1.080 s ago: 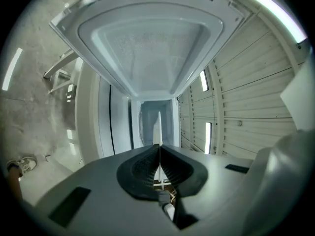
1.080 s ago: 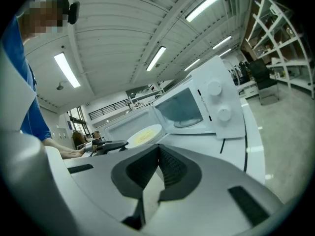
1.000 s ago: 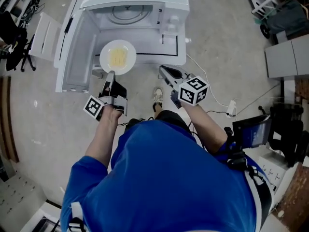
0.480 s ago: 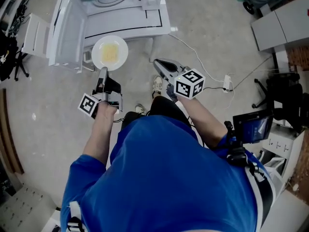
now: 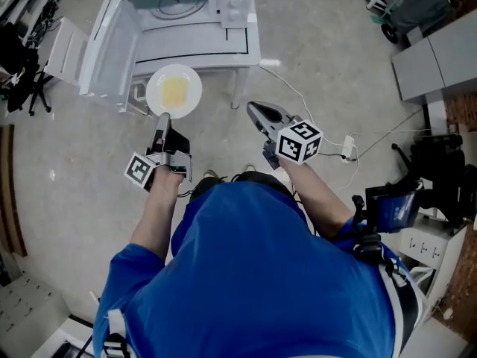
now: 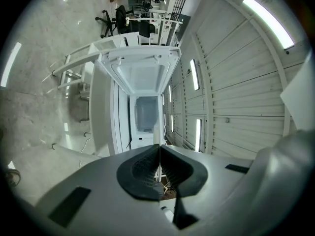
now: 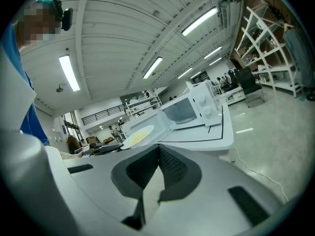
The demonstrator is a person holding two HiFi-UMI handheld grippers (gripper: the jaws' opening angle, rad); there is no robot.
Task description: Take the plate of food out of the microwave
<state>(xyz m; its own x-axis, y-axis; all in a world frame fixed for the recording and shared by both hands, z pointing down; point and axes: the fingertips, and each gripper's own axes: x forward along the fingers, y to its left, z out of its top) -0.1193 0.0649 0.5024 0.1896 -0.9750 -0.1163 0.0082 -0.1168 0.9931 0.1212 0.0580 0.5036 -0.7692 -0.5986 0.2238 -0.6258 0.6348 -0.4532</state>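
Note:
A white plate (image 5: 174,90) with yellow food on it hangs level just in front of the white table's (image 5: 223,51) near edge, outside the microwave (image 5: 186,6). My left gripper (image 5: 162,115) is shut on the plate's near rim; in the left gripper view its jaws (image 6: 159,154) pinch the thin rim edge-on. The microwave door (image 5: 104,51) stands wide open to the left, and the cavity holds only its glass turntable. My right gripper (image 5: 261,114) is shut with nothing in it, to the right of the plate and apart from it. In the right gripper view the plate (image 7: 138,135) shows at left, before the microwave (image 7: 192,107).
A white cable runs across the concrete floor to a power strip (image 5: 346,144) at the right. A white rack (image 5: 59,47) and black chairs stand at the left. A grey cabinet (image 5: 440,47) and a screen (image 5: 387,203) are at the right.
The plate, held by the left gripper, has come away from the microwave's mouth toward the person. The right gripper has drawn back alongside it.

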